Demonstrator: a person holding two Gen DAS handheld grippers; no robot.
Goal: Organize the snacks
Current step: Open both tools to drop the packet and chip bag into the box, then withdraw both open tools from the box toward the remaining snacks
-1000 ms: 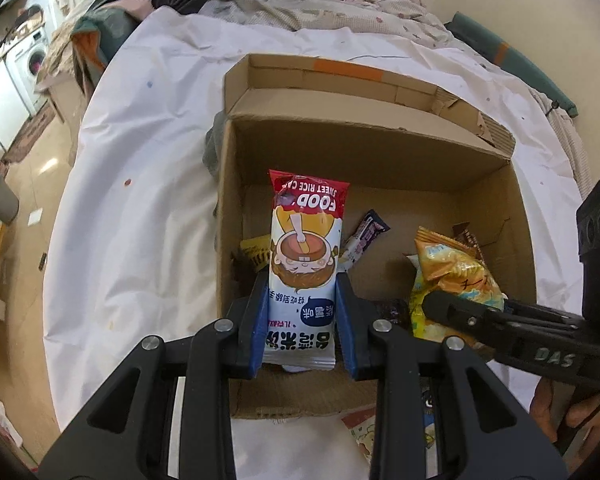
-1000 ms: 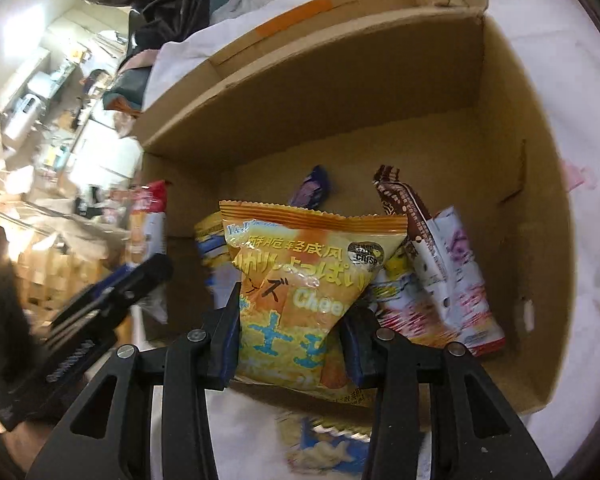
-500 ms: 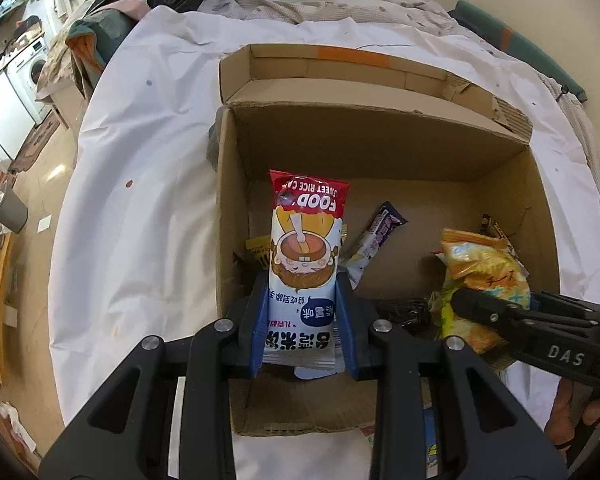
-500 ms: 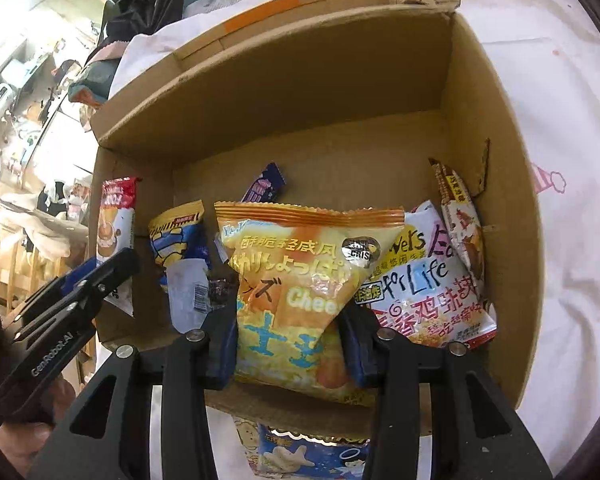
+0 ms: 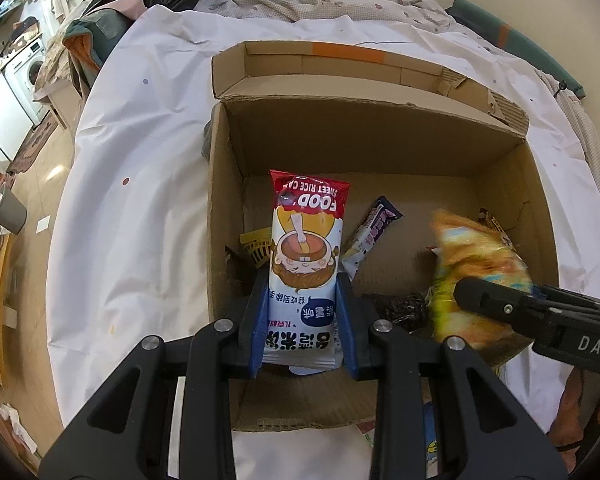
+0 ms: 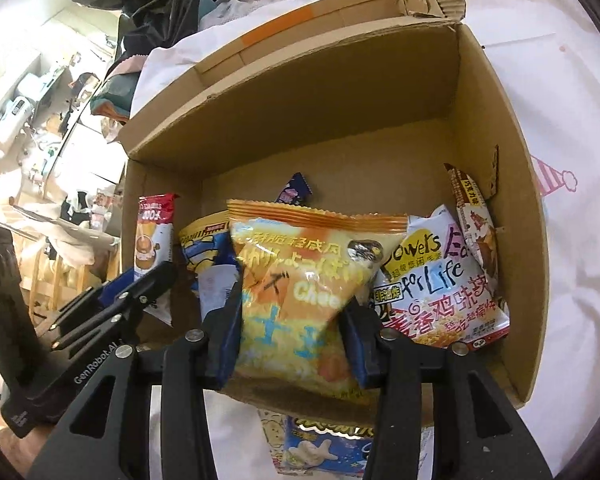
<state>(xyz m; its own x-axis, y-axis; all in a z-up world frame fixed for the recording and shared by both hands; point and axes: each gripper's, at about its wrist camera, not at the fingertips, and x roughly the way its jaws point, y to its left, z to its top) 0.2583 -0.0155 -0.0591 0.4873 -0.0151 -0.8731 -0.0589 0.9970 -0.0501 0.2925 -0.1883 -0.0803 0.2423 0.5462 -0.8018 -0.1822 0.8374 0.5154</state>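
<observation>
The left gripper (image 5: pixel 302 320) was clamped on a long white rice-cake packet (image 5: pixel 305 276), its blue pads pressed against both long edges near the lower end; the packet stood lengthwise along the fingers, its red-banded end pointing away from the hand and down into the cardboard box (image 5: pixel 228 184), near the left wall, with the print upside down from behind the gripper. The right gripper (image 6: pixel 292 332) had an orange and yellow cheese snack bag (image 6: pixel 300 288) between its jaws, which had just been opening; the pads still seemed to touch the bag's sides, though the bag was blurred and I could not be sure how firmly it was pinched. That bag stood broad side on, its crimped orange top edge uppermost and running across the box, its lower part at the near wall. Just to its right lay a white chicken-flavour bag (image 6: pixel 444 280), tilted, with a narrow brown packet (image 6: pixel 476 220) leaning on the right wall beside it. Behind were a yellow and blue packet (image 6: pixel 204 248) and a small dark purple wrapper (image 5: pixel 374 228) lying slantwise on the box floor. The box sat open on a white sheet (image 5: pixel 140 200), and another blue snack pack (image 6: pixel 320 448) lay on the sheet just outside the near wall
</observation>
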